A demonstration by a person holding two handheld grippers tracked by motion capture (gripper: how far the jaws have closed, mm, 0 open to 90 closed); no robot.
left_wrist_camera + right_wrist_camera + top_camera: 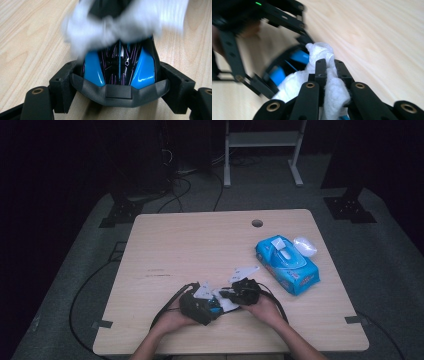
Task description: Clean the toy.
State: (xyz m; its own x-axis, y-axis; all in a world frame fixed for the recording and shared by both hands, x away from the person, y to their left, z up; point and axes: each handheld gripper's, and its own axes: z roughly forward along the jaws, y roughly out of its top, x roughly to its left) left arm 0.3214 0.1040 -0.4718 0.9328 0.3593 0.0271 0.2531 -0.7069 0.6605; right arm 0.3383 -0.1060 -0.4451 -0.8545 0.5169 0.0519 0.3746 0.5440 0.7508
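A computer mouse (119, 72), black with glossy blue side panels, is clamped across its width between the jaws of the left gripper (202, 306) near the front middle of the table (200, 245). A white wet wipe (322, 80) is pinched in the closed jaws of the right gripper (329, 68) and is pressed against the top of the mouse; in the left gripper view the wipe is blurred above the mouse.

The mouse is judged to be light, rigid and smooth, so its shiny shell is likely to slide under pressure. The hold across the flat sides, low on the body, is thought the safest, since the curved top offers little purchase.

The wipe is taken to be soft, limp and damp, with almost no weight. It is best gripped in a bunched fold, as here, so that a pad of cloth stands ahead of the fingertips and no hard edge is dragged over the shell.

A blue pack of wipes (287, 264) lies well apart at the right of the table, its lid (305, 246) open.
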